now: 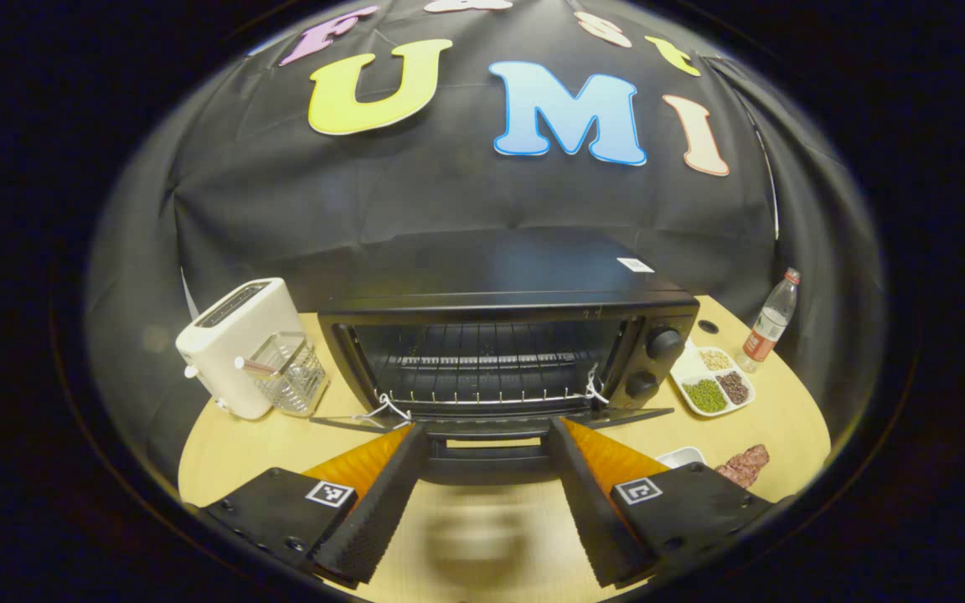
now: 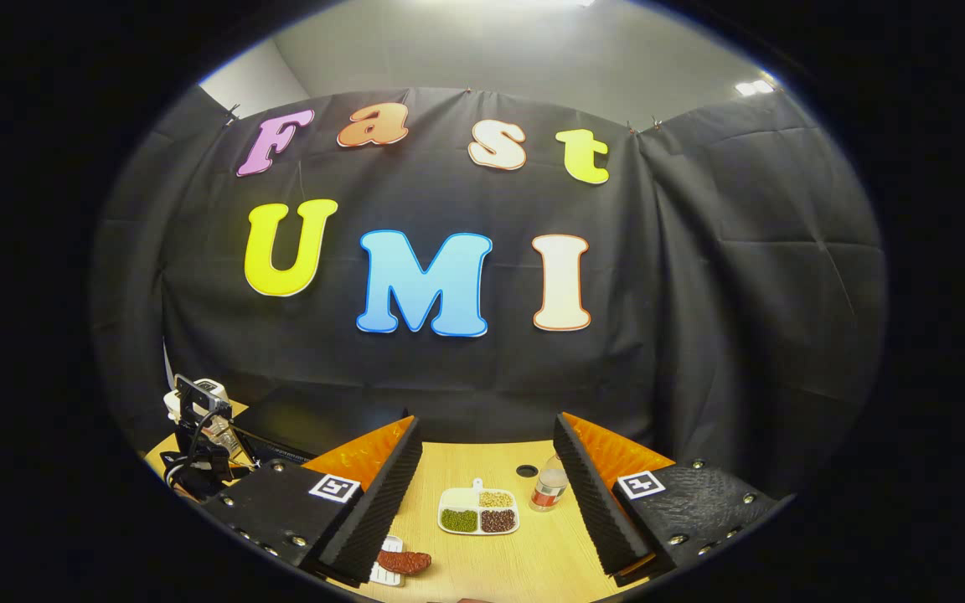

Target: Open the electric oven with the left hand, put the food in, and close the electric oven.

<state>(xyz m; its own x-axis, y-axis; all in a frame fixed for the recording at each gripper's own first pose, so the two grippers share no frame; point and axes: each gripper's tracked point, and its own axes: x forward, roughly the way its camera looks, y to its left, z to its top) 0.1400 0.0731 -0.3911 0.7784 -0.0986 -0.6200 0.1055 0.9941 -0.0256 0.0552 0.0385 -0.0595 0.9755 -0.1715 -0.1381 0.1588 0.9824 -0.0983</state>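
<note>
Black cloth backed a round wooden table [image 1: 239, 440] with an electric oven [image 1: 508, 335] at mid-frame, door [image 1: 491, 419] down.

Seen from the left gripper view, the oven filled the centre, its rack [image 1: 482, 368] bare; a white toaster [image 1: 235, 343] sat at left, a 3-part dish [image 1: 713, 381] and bottle [image 1: 771, 322] at right. The left gripper [image 1: 487, 494] stood spread wide at the bottom, holding nothing, its fingertips beside the door's handle [image 1: 487, 456]. Reddish food [image 1: 742, 465] lay at lower right on the table. From the right gripper view, the right gripper [image 2: 487, 511] also gaped empty, the food [image 2: 405, 561] low between its fingers.
</note>
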